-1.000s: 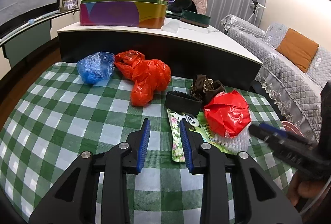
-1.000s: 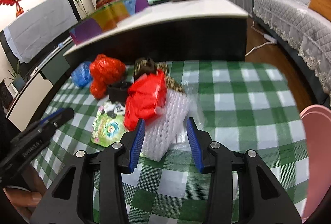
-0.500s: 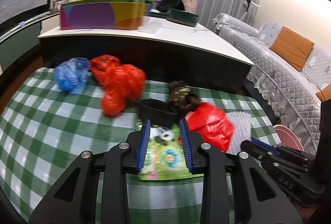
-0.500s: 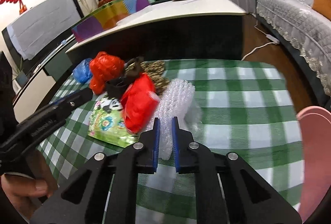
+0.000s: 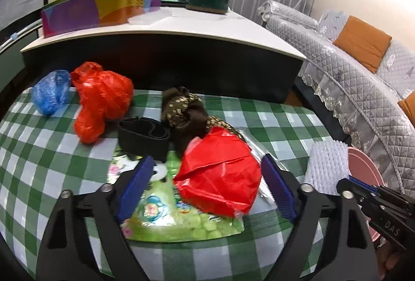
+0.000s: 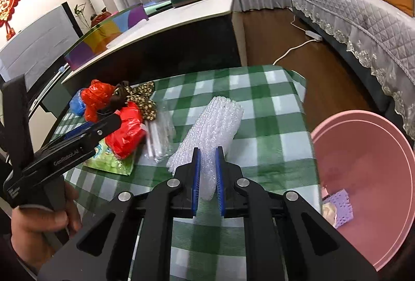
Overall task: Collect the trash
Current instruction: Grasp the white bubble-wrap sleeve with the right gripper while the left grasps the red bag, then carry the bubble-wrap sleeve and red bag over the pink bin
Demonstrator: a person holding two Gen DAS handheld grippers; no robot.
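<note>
My bench wears a green-and-white checked cloth [image 5: 46, 151]. On it lie two red bags [image 5: 220, 177] [image 5: 101, 97], a blue bag [image 5: 50, 94], a black band [image 5: 142, 133], a brown cloth with gold specks [image 5: 181, 110] and a green flowered packet [image 5: 168, 221]. My pads are blue on black jaws, the bubble wrap [image 6: 212, 125] is clear white, and the basin [image 6: 368, 177] is pink.

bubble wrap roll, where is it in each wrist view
Left wrist: the bubble wrap roll stands at the right edge, above the right gripper, in front of the pink basin.
Right wrist: the roll lies in the centre, its near end pinched in the shut right gripper, left of the basin.
Shared landmark: the flat red bag on the green checked cloth.
</note>
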